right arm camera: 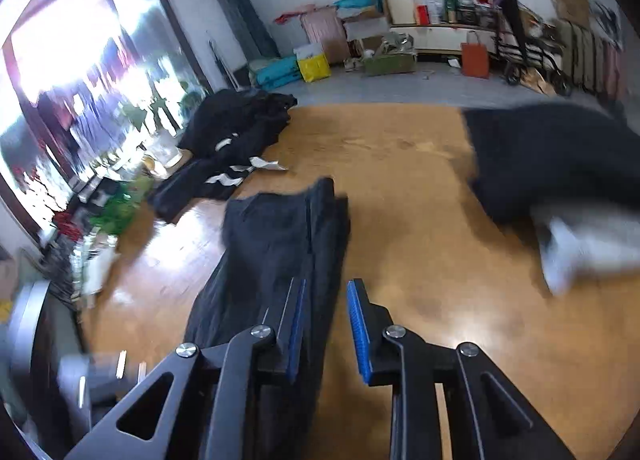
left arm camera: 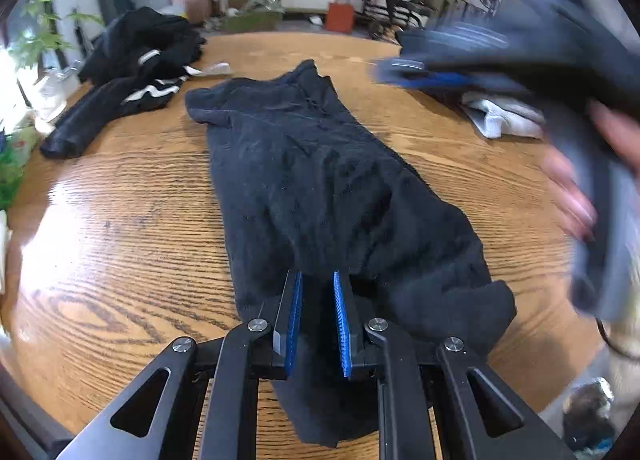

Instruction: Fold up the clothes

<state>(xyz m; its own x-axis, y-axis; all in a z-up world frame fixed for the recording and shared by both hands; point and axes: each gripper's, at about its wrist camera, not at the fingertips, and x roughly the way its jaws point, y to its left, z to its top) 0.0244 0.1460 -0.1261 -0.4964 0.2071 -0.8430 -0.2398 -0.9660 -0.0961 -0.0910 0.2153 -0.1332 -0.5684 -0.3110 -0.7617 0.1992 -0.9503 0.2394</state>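
Note:
A dark navy garment (left arm camera: 312,164) lies lengthwise on the round wooden table (left arm camera: 120,220), folded into a long strip. My left gripper (left arm camera: 317,280) sits at its near end, and a bunch of the cloth is caught between the blue pads. In the right wrist view the same garment (right arm camera: 280,236) runs under my right gripper (right arm camera: 325,288). The right jaws stand a little apart above the garment's right edge and the bare table (right arm camera: 420,220), pressing on nothing. My right gripper also shows as a blur at the upper right of the left wrist view, with a person's hand (left arm camera: 576,188) on it.
A heap of black clothes with white stripes (left arm camera: 136,56) lies at the table's far left. A dark pile (right arm camera: 552,156) and a white cloth (right arm camera: 568,252) lie at the right. Plants (left arm camera: 44,20) stand off the left edge. Boxes and bags crowd the far wall.

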